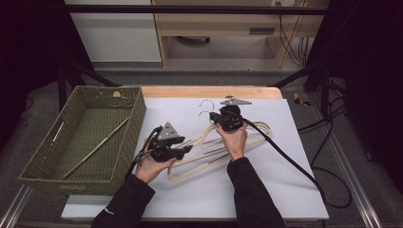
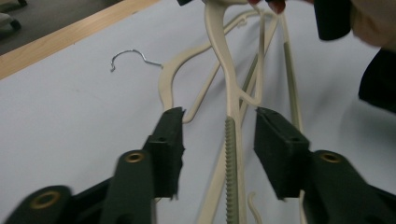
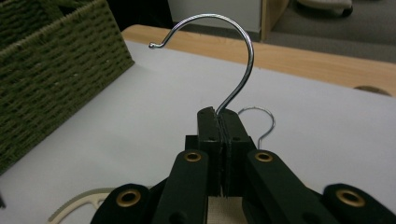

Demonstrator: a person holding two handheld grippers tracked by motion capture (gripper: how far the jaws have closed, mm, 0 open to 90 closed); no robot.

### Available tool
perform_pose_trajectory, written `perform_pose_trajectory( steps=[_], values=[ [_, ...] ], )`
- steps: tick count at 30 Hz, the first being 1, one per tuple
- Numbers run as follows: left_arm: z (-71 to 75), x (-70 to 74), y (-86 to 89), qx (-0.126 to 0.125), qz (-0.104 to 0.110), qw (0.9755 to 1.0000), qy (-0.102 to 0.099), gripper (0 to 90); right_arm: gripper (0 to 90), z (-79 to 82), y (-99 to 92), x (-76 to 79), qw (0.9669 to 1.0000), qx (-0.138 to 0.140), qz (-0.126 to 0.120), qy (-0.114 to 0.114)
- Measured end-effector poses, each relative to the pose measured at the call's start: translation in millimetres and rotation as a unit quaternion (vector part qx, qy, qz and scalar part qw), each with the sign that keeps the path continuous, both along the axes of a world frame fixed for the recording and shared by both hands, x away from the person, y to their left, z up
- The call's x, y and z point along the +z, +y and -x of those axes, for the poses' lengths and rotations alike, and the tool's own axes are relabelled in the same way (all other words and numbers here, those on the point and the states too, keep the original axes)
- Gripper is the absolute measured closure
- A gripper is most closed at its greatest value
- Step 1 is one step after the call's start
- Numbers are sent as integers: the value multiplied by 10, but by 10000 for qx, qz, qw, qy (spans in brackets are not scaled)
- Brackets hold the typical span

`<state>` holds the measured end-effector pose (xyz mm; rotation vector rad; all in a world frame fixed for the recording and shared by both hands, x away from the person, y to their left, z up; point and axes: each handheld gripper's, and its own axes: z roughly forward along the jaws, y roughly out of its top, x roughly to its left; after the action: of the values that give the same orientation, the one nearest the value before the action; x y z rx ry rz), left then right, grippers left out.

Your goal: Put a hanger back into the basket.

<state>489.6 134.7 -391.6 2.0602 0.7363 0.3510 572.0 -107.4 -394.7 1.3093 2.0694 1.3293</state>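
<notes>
**Two hangers, one hooked up**

Left gripper [image 1: 183, 148] sits low over the white mat [image 1: 285, 190], jaws parted with a cream hanger [image 2: 232, 107] arm running between the pads, untouched. Further on, the right gripper [image 1: 215, 115] is clamped tight on that hanger's metal hook [image 3: 233, 60]. A second hanger [image 1: 256, 137] lies beneath it on the mat. Off left, the woven basket [image 1: 28, 171] holds a rod [image 1: 95, 148].

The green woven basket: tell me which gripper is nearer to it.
Left. The left gripper sits just off the side wall of the green woven basket, over the cream hangers. The right gripper is farther across the table, fingers shut on a metal hook.
</notes>
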Motion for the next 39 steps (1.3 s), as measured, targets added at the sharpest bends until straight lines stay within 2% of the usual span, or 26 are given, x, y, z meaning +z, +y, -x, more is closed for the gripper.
perform_pose_trajectory(
  steps=[3, 6, 9, 13, 16, 22, 23, 30, 32, 35, 39],
  values=[
    [12, 78, 25, -7, 210, 9998, 12, 376, 896, 124, -29, 105, 9994, 97, -61, -315],
    [32, 152, 1, -7, 191, 9998, -81, 303, 896, 223, -58, 189, 9981, 236, -120, -559],
    [36, 208, -64, -54, 167, 9998, -47, 267, 895, 318, -74, 237, 9960, 432, -181, -764],
    [28, 252, -207, -186, 227, 9996, 44, 273, 895, 444, -80, 274, 9925, 695, -179, -992],
    [17, 260, -317, -235, 254, 9993, 116, 328, 895, 528, -78, 293, 9906, 774, -230, -1102],
    [-54, 234, -492, -366, 247, 9988, 201, 506, 895, 638, -106, 293, 9882, 885, -297, -1214],
    [-68, 219, -521, -387, 272, 9985, 266, 535, 895, 646, -112, 291, 9877, 911, -309, -1231],
    [-125, 161, -614, -409, 348, 9970, 553, 700, 894, 694, -135, 268, 9859, 985, -325, -1313],
    [-124, 156, -622, -352, 318, 9974, 544, 781, 894, 700, -146, 265, 9852, 1009, -350, -1343],
    [-129, 157, -618, -301, 365, 9972, 584, 797, 893, 700, -175, 268, 9837, 1064, -415, -1388],
    [-77, 184, -630, -308, 365, 9978, 462, 821, 888, 740, -196, 292, 9833, 1077, -432, -1405]
  ],
)
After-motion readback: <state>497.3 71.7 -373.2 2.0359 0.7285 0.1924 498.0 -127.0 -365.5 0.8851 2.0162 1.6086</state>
